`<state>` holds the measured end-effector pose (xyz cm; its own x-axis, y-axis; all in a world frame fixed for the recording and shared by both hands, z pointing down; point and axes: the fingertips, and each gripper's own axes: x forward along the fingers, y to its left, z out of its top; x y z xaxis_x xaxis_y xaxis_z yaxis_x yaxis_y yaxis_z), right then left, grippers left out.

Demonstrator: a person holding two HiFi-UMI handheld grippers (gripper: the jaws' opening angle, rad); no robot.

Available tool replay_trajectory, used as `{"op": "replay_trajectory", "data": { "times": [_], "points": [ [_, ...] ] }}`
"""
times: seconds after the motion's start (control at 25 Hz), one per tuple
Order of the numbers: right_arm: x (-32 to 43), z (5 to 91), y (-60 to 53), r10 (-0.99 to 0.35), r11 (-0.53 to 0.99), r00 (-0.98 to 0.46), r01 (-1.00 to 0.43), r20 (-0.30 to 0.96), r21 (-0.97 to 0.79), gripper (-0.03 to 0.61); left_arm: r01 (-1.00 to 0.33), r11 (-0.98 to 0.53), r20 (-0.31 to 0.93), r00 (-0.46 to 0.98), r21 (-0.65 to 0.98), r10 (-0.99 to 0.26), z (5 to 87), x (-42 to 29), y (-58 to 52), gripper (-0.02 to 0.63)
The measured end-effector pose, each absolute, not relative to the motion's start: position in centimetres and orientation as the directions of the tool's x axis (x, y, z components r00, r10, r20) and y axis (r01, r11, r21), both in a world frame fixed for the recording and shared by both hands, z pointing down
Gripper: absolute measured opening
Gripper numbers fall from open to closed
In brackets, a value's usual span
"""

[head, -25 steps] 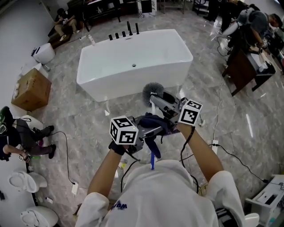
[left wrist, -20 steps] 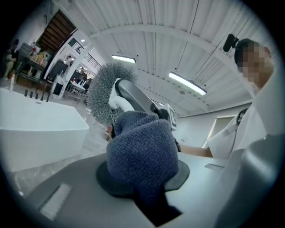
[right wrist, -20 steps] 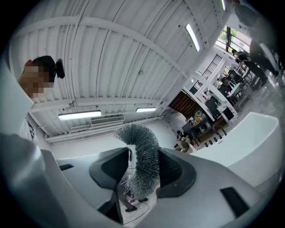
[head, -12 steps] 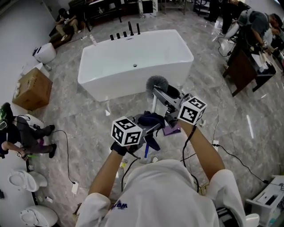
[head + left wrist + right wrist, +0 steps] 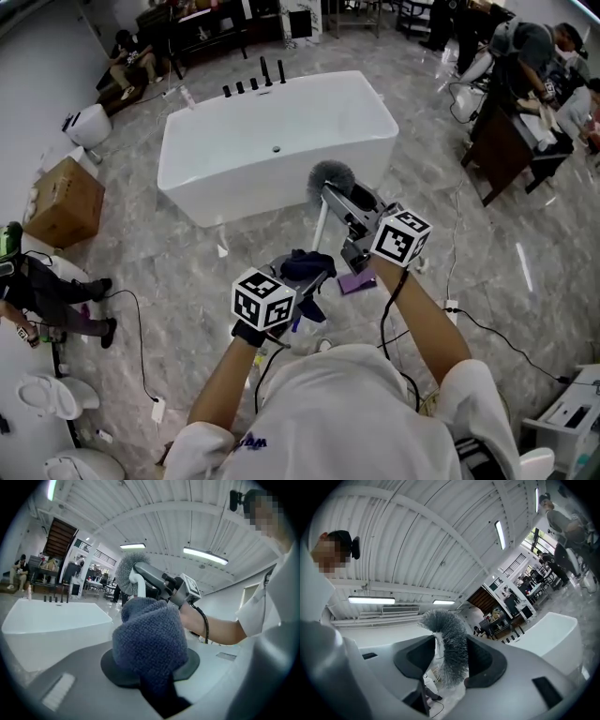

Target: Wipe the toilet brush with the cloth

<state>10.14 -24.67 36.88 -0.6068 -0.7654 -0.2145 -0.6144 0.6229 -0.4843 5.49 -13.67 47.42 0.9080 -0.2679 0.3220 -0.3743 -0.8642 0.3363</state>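
**Cloth up to the brush, both held in the air**

My left gripper (image 5: 298,281) has the cloth (image 5: 302,263) bunched between its jaws. They have just been closing on it, and the wad now fills the gap. My right gripper (image 5: 339,202) is clenched on the brush (image 5: 330,174), grey head up and white handle (image 5: 321,230) hanging below. The cloth sits just beside the lower handle, and I cannot tell whether it touches.

To wipe well, I would hold the right hand steady as the anchor and let the left do the travelling. I would press the thick fold against the handle and draw it along its length, not dab at it. The right grip seems to sit close under the head, so the handle may swing if I push sideways. I judge a light push toward the right jaws to be safer. The bristles look springy and could flick, so slow strokes suit them.

There is no tabletop under any of this, only grey marble floor (image 5: 187,253) well below. A white bathtub (image 5: 272,141) stands ahead, a cardboard box (image 5: 61,199) to the left, and a cable (image 5: 487,328) trails on the right. People are at the room's edges, well apart from me.
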Motion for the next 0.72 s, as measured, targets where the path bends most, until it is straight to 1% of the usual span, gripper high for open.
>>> {"op": "replay_trajectory", "data": {
  "times": [0.08,0.32,0.44,0.56,0.72],
  "points": [
    [10.1,36.9,-24.5,-0.768,0.619,-0.605,-0.616,-0.212,-0.487,0.204,-0.378,-0.863,0.307,0.91,0.335,-0.279,47.0,6.1,-13.8,0.094],
    [8.1,36.9,-23.7,-0.744,0.648,-0.638,-0.615,-0.199,-0.45,0.203,-0.294,-0.885,0.247,0.945,0.361,-0.214,45.1,6.3,-14.2,0.103],
    [8.3,37.2,-23.4,-0.741,0.649,-0.645,-0.619,-0.185,-0.442,0.204,-0.275,-0.881,0.233,0.953,0.385,-0.196,45.1,6.8,-13.9,0.103],
    [9.5,37.2,-23.6,-0.754,0.635,-0.634,-0.637,-0.173,-0.437,0.204,-0.264,-0.878,0.239,0.954,0.398,-0.179,45.6,7.6,-13.4,0.101],
    [12.0,36.7,-24.8,-0.796,0.589,-0.578,-0.673,-0.179,-0.448,0.204,-0.247,-0.883,0.267,0.952,0.398,-0.146,47.0,8.2,-12.6,0.104]
  ]
}}
